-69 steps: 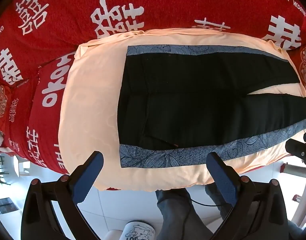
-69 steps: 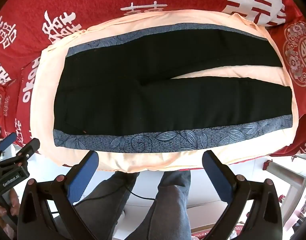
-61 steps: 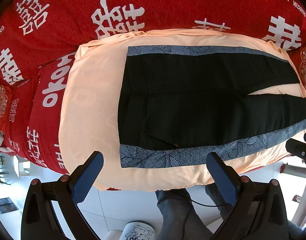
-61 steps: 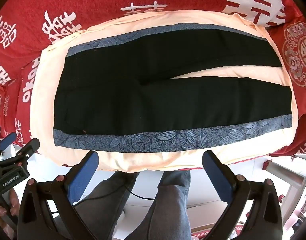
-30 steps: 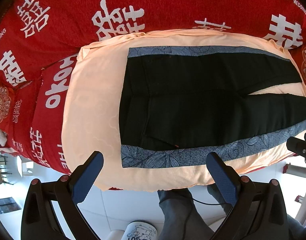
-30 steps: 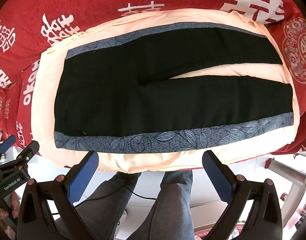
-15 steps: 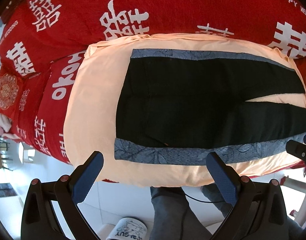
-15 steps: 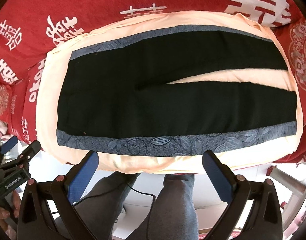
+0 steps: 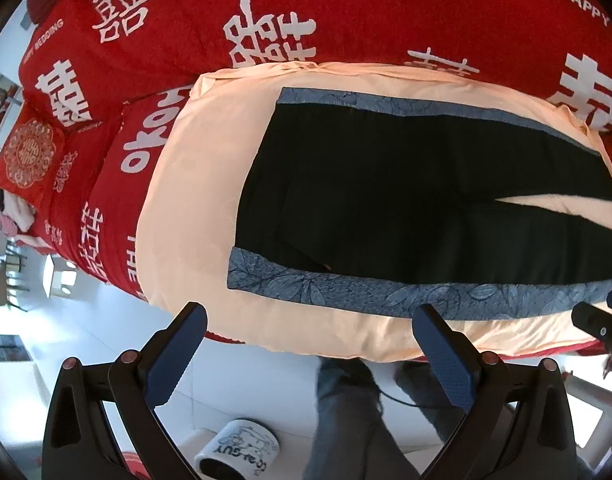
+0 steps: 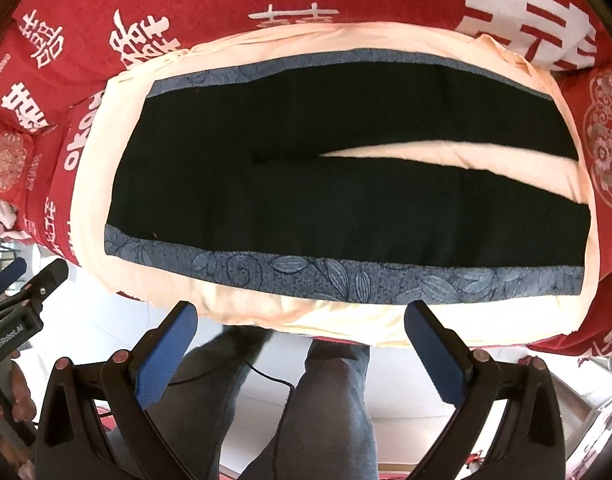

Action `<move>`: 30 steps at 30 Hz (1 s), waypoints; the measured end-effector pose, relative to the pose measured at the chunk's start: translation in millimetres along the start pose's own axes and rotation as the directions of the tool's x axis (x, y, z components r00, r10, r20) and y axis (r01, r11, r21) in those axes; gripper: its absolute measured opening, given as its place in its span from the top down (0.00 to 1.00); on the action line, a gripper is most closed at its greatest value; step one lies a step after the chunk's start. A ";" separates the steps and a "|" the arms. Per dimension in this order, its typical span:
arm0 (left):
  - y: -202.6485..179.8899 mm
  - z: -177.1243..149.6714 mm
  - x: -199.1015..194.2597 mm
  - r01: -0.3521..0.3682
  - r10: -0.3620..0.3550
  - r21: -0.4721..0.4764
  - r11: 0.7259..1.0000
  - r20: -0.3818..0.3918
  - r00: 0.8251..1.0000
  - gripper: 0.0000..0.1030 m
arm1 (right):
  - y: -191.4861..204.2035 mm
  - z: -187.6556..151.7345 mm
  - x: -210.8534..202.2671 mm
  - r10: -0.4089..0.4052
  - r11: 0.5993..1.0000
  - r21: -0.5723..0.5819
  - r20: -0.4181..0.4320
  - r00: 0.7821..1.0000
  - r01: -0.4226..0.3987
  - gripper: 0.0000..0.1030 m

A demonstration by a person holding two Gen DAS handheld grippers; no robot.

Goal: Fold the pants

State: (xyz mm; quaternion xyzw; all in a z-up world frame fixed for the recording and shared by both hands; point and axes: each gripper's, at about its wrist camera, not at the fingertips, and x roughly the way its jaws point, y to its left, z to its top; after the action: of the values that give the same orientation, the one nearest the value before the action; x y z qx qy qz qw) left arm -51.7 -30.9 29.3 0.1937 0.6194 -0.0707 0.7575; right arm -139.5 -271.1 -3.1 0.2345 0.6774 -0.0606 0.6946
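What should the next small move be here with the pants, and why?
Probably lower both grippers to the near blue-trimmed edge. The pants lie flat and unfolded on the peach cushion, legs apart, and the left gripper and right gripper hover open over that edge, holding nothing. Gripping the near leg's side should start the fold over the far leg.

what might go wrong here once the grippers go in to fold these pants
1. The pants lie flat on a soft peach cloth; a pinch at the near blue trim may catch that cloth too.
2. Both the left gripper and the right gripper are open and off the bed edge, so they could snag the overhang.
3. The legs are spread apart, so a fold may land uneven.
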 end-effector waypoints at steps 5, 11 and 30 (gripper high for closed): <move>12.3 4.8 19.6 0.024 -0.024 0.060 0.998 0.000 1.000 0.00 | 8.7 -4.0 5.5 0.008 0.999 0.037 0.023 1.000 -0.009 0.00; 29.4 8.7 51.5 0.052 -0.051 0.103 0.993 -0.013 0.999 0.00 | 27.6 -3.3 24.5 0.005 0.994 0.111 0.041 0.999 -0.010 0.00; 103.2 -34.5 204.1 0.476 -0.502 -0.285 0.832 -0.022 0.864 0.00 | 86.9 -26.6 201.7 0.538 0.814 0.264 -0.004 0.843 -0.518 0.09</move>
State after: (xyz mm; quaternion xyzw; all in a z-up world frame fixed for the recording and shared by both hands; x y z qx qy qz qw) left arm -1.9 103.8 -152.0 -0.0731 0.6877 -0.1677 0.7026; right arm -113.7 -136.4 -176.8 0.5017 0.5990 0.0580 0.6214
